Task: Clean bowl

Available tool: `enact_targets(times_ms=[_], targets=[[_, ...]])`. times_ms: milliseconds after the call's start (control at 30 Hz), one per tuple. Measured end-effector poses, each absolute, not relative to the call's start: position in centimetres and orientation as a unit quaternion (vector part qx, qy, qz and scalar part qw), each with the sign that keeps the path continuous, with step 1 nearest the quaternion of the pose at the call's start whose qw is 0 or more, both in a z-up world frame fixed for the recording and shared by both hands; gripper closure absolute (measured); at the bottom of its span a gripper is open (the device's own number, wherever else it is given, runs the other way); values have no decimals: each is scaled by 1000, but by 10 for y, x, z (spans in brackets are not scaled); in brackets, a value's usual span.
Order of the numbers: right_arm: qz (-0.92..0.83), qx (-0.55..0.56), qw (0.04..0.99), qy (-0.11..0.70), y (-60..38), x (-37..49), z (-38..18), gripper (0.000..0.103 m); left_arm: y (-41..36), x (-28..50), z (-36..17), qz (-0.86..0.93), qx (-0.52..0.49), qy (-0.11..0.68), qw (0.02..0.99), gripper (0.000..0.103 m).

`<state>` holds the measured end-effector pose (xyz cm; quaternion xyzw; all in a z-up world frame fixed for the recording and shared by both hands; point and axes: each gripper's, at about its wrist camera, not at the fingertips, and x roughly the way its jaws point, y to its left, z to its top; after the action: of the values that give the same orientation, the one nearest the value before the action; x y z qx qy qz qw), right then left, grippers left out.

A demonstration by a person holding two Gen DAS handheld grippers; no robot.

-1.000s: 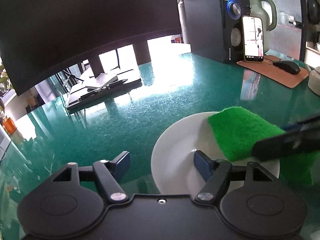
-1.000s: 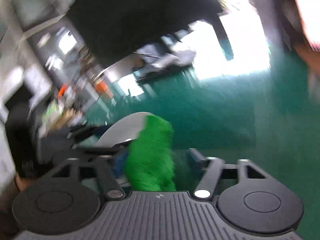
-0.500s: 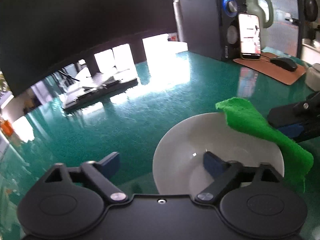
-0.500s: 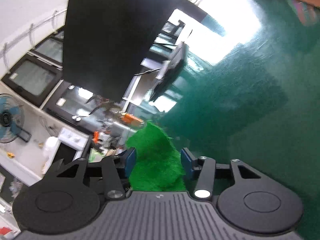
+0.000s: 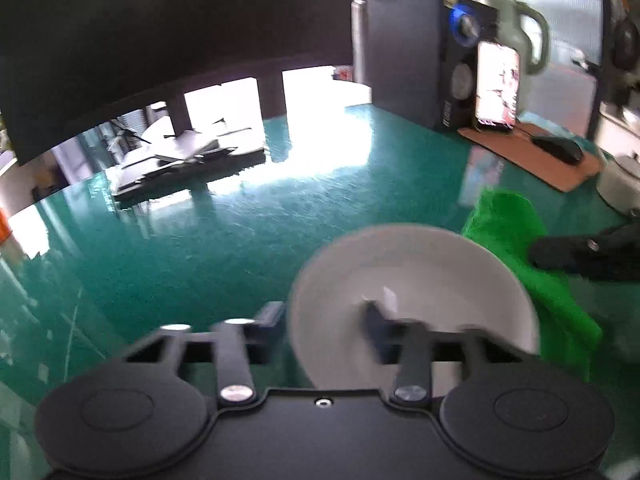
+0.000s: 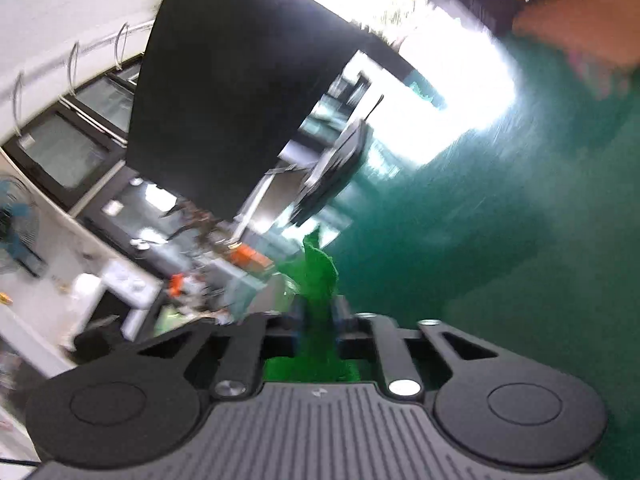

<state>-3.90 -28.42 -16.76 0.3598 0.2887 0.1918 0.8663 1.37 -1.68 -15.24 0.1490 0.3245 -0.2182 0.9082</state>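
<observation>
- My left claw (image 5: 326, 320) is closing on the white bowl (image 5: 412, 292). 1 finger is inside the bowl and 1 is outside, with the near rim between them. I think they pinch it now, but the picture is blurry.
- The bowl sits on the green surface (image 5: 224, 240), right in front of my left claw.
- My right claw (image 6: 318, 314) is clamped on the green cloth (image 6: 318, 276). The cloth hangs just beside the bowl's right rim, not inside it.
- I think this step is getting ready: hold the bowl, hold the cloth.
- Next I should bring the cloth into the bowl and rub, while my left claw keeps the bowl from sliding.
</observation>
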Motion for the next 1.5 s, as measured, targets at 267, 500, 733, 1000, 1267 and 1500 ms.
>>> enact_targets(times_ms=[267,500,733,1000,1267,1500], targets=[[234,368,848,300,-268,-45,-177,93,-22,11,-149,-260,144,304,905,1],[229,403,839,286,-276,-54,-178,92,-23,14,-147,-287,122,343,886,29],[205,422,841,268,-278,-69,-181,90,-8,11,-140,-250,123,359,891,82],[236,449,807,304,-262,-77,-190,91,-25,0,-141,-250,197,365,875,71],[237,581,719,299,-277,-52,-216,90,-26,7,-142,-244,212,366,873,72],[198,605,716,286,-285,-6,-218,90,-33,-4,-144,-242,230,348,876,70]])
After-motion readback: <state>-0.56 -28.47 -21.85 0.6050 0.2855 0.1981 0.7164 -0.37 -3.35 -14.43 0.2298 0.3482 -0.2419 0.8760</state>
